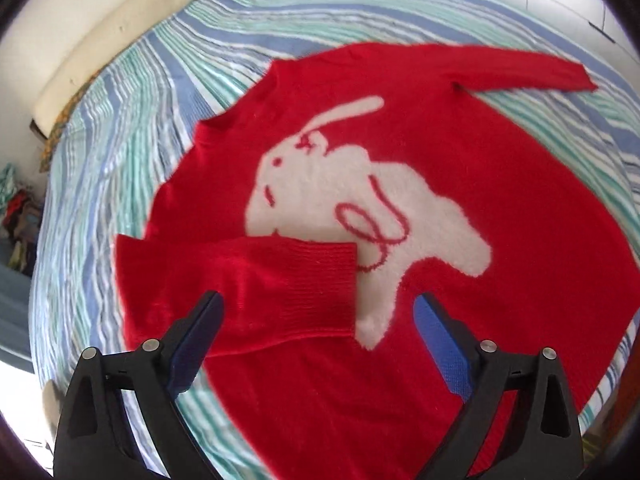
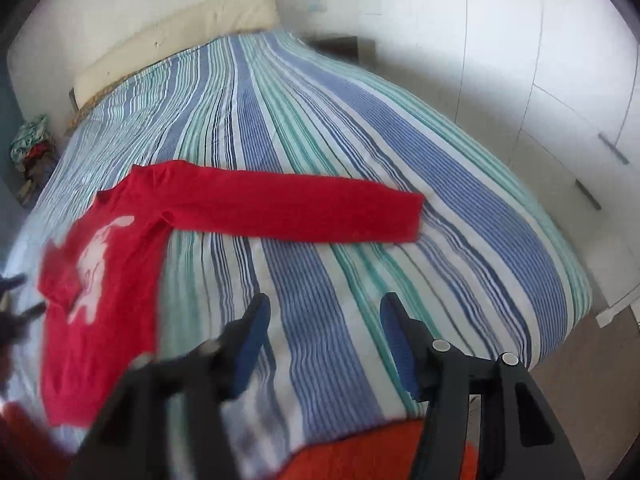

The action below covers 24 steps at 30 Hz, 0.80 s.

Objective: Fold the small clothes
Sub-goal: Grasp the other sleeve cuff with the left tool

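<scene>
so the bed has a cover striped in blue, teal and white, with a cream pillow up at the head end. a red sweater with a white bunny on the front lies flat on it, one sleeve folded in over the body, the other sleeve stretched straight out across the stripes

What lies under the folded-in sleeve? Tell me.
The folded sleeve lies over the red sweater and covers part of the white rabbit; what it covers is hidden.
</scene>
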Each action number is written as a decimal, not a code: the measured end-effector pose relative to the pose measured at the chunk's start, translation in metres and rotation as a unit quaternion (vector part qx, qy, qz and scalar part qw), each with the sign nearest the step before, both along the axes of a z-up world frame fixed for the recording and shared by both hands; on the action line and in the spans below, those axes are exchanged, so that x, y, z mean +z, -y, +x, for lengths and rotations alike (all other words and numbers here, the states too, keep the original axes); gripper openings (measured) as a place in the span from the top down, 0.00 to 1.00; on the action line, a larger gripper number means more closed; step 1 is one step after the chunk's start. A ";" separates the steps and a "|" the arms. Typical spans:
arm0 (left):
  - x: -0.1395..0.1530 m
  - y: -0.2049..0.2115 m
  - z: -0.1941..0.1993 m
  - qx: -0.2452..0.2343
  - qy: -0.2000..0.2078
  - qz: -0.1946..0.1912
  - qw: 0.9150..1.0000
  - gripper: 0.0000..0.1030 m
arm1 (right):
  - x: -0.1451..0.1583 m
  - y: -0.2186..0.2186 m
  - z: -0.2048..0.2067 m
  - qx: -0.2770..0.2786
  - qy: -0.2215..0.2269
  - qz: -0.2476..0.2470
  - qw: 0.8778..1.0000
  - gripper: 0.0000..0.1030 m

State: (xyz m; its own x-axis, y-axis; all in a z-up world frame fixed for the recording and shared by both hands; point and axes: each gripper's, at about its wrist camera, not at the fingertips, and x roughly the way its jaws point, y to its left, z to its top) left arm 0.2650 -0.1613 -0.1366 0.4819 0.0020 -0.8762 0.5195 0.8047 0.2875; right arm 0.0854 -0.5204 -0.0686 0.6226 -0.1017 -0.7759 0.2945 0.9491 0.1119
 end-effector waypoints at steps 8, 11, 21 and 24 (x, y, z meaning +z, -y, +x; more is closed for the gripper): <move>-0.016 -0.023 0.028 0.080 -0.057 -0.037 0.995 0.90 | -0.002 -0.009 -0.004 -0.006 0.010 -0.023 1.000 0.44; 0.031 -0.074 0.021 0.143 -0.035 -0.133 0.980 0.90 | -0.002 -0.010 -0.001 -0.001 0.007 -0.023 1.000 0.44; 0.084 -0.360 0.010 0.470 0.059 -0.201 0.857 0.90 | -0.003 -0.012 0.001 -0.006 0.005 -0.035 0.999 0.44; 0.058 -0.403 0.003 0.525 0.053 -0.192 0.827 0.90 | -0.006 -0.016 0.006 0.001 -0.005 -0.040 0.999 0.44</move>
State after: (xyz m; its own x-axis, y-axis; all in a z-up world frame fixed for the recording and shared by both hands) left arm 0.2679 0.2420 -0.0787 0.4658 0.1991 -0.8622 -0.5361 0.8387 -0.0960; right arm 0.0915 -0.5040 -0.0749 0.6156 -0.1625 -0.7712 0.2929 0.9556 0.0325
